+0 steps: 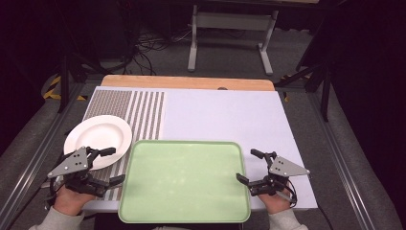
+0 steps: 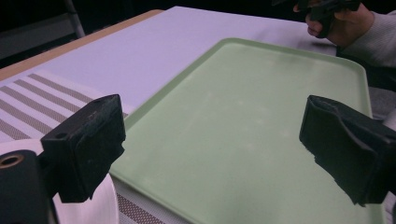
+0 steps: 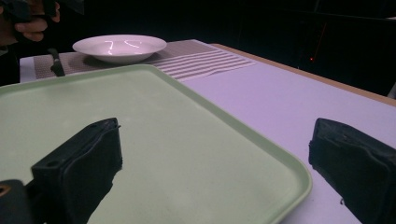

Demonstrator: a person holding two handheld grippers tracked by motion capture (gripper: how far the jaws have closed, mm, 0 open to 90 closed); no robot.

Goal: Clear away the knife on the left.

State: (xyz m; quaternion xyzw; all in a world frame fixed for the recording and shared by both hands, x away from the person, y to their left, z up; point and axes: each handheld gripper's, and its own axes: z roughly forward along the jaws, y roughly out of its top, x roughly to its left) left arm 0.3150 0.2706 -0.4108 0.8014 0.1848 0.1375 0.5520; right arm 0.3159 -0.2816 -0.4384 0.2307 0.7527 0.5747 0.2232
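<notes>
1. Here's the tabletop [image 1: 225, 115], covered in a smooth pale lilac sheet, with a strip of bare wood along its far edge.
2. Front and centre sits a pale green tray [image 1: 184, 179], rectangular with rounded corners and a low raised rim, its matte surface bare, its near edge reaching the tabletop's front.
3. To the tray's left lies a placemat [image 1: 143, 112] striped grey and white, finely woven by the look of it; the tray's left edge overlaps it.
4. On that placemat rests a round white plate [image 1: 98, 139], glossy, shallow, with a broad rim, just beside the tray's far-left corner.
5. The left hand-held gripper [image 1: 111, 166] hovers at the tray's left edge, jaws spread wide with nothing between them. One jaw is over the plate's near rim, the other over the placemat near the tray.
6. In the left gripper view the black blocky jaw pads [image 2: 88, 144] frame the tray's bare surface.
7. The right hand-held gripper [image 1: 250, 166] is at the tray's right edge, jaws wide apart too and holding nothing.
8. A grey three-cornered plate [image 1: 286, 167] tops that gripper.
9. Beyond the tabletop, a grey metal frame [image 1: 232, 36] stands on carpeted floor, with dark cables tangled to its left.
</notes>
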